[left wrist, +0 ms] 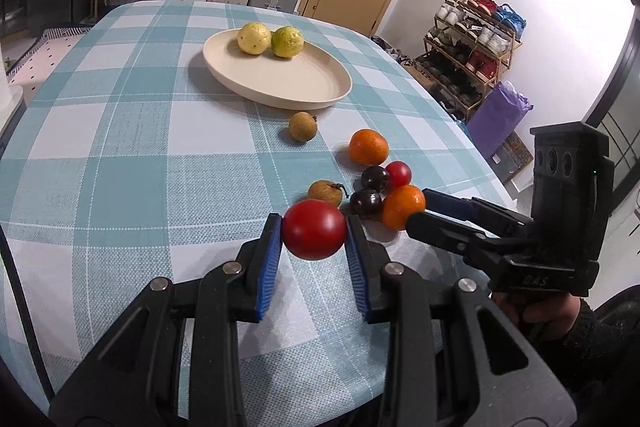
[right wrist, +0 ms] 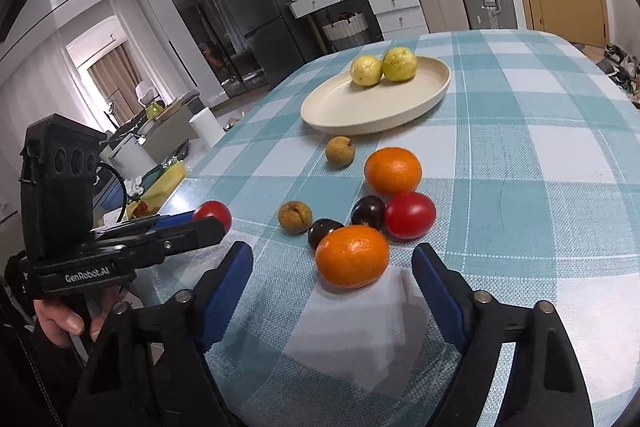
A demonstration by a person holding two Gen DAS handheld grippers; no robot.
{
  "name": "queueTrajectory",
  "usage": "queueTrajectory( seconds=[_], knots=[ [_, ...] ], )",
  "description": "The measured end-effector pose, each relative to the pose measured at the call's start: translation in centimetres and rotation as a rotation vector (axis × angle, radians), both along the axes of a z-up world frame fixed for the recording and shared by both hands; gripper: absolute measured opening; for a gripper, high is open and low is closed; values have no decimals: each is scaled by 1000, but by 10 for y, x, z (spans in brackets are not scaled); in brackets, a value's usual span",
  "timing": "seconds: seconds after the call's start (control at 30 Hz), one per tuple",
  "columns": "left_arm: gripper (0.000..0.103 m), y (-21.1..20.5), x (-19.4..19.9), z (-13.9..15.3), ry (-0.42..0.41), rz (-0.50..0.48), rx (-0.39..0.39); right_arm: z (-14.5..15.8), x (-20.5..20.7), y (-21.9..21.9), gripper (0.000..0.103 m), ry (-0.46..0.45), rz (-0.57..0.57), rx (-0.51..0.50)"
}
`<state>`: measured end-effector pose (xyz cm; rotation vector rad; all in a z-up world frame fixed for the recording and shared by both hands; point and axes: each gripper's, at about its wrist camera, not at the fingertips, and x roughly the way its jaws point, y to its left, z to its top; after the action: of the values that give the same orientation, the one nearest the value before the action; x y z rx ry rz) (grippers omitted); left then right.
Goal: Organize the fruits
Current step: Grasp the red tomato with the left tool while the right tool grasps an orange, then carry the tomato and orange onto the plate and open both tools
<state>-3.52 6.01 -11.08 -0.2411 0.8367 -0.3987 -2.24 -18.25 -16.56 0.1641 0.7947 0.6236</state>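
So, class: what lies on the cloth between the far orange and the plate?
One small brown fruit lies between the orange and the plate; the right wrist view shows it best.

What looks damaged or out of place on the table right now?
Nothing is spilled. One small brown fruit beside the dark plums shows a split in its skin. Only two yellow-green fruits sit on the plate.

Even, soft indoor light falls from overhead, and the fruits cast short, faint shadows on the table (left wrist: 120, 131). Both fisheye views bend straight lines strongly and darken to black at the corners. Focus is sharp, with little glare.
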Motion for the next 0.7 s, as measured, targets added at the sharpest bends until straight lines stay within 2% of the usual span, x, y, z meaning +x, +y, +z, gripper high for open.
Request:
queueTrajectory(
  seconds=[0.2,0.37,0.47,0.7],
  knots=[
    [28,2,0,-2,5,7,0,-7,6,0,66,32,-4,8],
    [28,5,1,-3,12,16,0,-14,11,-2,41,64,-21,5],
    [28,6,4,-1,9,23,2,-15,13,-10,40,87,-24,43],
    [28,9,20,11,-20,32,17,-2,8,-22,40,36,-51,57]
  ],
)
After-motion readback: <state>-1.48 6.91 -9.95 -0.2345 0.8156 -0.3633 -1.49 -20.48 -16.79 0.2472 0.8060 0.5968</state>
